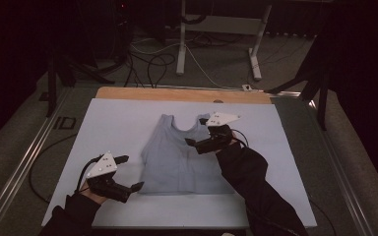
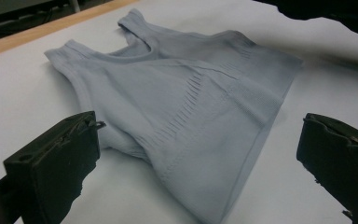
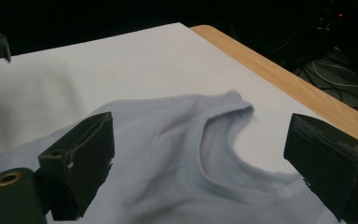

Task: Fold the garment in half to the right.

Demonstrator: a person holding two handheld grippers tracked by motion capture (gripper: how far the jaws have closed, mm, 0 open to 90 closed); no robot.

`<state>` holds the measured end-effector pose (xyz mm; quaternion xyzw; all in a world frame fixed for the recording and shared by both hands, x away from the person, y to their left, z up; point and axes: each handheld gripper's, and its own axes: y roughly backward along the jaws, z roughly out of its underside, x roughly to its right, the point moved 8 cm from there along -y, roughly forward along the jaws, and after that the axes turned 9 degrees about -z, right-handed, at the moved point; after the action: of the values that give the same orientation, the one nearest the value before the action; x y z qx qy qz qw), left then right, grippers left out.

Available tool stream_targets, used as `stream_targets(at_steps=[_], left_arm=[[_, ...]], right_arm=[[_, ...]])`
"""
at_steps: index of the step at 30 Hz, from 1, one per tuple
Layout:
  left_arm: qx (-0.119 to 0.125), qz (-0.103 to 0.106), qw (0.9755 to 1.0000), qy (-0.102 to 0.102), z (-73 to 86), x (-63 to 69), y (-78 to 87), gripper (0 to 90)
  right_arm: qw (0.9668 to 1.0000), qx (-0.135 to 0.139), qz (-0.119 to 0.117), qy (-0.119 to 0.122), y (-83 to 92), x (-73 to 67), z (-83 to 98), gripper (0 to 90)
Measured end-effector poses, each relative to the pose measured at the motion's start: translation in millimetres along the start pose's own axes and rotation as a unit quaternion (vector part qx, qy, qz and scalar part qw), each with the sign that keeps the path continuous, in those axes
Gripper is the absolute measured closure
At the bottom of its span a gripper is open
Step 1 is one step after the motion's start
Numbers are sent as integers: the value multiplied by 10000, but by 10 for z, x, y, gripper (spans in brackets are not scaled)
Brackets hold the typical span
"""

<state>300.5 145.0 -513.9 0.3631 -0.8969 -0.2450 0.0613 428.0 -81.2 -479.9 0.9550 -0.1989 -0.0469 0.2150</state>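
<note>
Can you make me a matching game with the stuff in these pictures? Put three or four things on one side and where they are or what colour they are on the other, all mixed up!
Things:
1. tank top
2. left gripper
3. right gripper
4. table edge

Descriptions:
A. bare wood, at the far side
B. open, over the top's shoulder strap
C. pale blue, lying flat on the white sheet
D. open, by the top's bottom left corner

Pairs: 1-C, 2-D, 3-B, 4-A

Around the work area: covering, wood edge, floor clutter.

A pale sheet point(image 1: 118, 123) covers the surface, leaving a wooden strip point(image 1: 177, 94) bare along the far edge. Beyond it, a white desk frame point(image 1: 182, 39) with 2 legs stands on the floor among loose cables point(image 1: 152, 64).
</note>
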Motion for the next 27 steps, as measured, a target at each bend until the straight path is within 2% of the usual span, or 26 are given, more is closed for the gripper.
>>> stream_targets(at_steps=[8,12,19,20,21,23,24,27], left_arm=[[-373,0,9992,148,110,69,-152,2],[-520,-203,9983,157,170,50,-218,2],[-747,-245,9967,213,258,49,-307,2],[-977,-194,9948,193,313,71,-337,2],[-1049,-157,9942,181,334,80,-351,2],[-1054,-204,9940,215,352,76,-360,3],[-1119,-135,9933,244,368,87,-363,4],[-1260,-82,9918,175,406,104,-379,5]], right_arm=[[9998,-129,-124,93,-281,11,-69,85],[9995,-184,-207,131,-404,8,-103,85],[9992,-242,-303,100,-610,19,-139,85],[9992,-221,-314,84,-644,35,-156,85],[9992,-234,-305,87,-668,48,-166,85],[9993,-214,-302,75,-715,74,-187,85],[9993,-227,-305,16,-735,76,-193,85],[9990,-323,-291,98,-807,108,-193,85]])
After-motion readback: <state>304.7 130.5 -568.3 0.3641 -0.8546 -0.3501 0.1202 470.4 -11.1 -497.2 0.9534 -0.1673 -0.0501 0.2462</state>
